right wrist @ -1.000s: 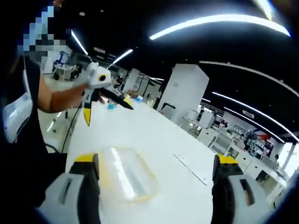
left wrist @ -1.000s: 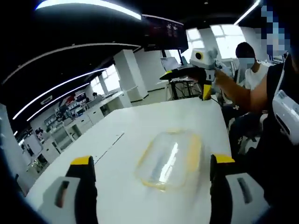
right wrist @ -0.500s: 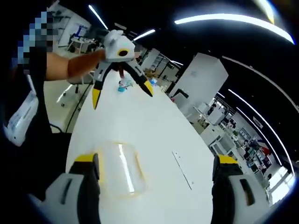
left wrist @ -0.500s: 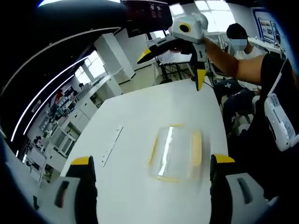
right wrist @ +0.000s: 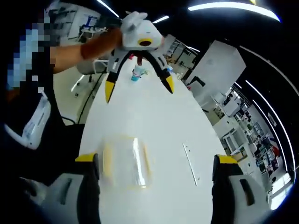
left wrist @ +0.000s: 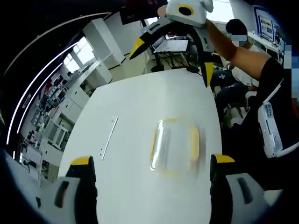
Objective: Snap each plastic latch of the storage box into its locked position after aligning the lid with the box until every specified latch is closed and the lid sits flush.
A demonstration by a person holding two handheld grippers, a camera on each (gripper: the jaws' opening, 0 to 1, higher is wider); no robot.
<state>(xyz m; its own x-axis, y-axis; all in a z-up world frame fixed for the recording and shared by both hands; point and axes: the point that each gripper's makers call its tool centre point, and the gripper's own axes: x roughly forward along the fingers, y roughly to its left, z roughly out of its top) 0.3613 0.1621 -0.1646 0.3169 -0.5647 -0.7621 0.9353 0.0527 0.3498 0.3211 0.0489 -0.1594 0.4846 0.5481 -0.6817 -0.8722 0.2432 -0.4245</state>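
The storage box, a single clear container with yellow edges along its sides, lies flat on the white table, and we take it as our landmark. We count one box, one table, two grippers, and one thin pale strip set into the tabletop well to one side of the box. In the left gripper view the left gripper hangs above the near side of the box, its two yellow-tipped jaws spread wide with the box showing between them, touching nothing. Beyond the box in that view, the right gripper is held high over the far end of the table by a bare forearm, its jaws splayed wide and pointing down toward the tabletop, well apart from the box. In the right gripper view the box sits between that gripper's own wide-open jaws, the right gripper clear of it, and the left gripper hovers beyond the box, jaws likewise spread and empty. The box is blurred, so we cannot tell how its lid sits or how its latches stand. A small blue-and-white object stands at the far end of the table, well apart from the box.
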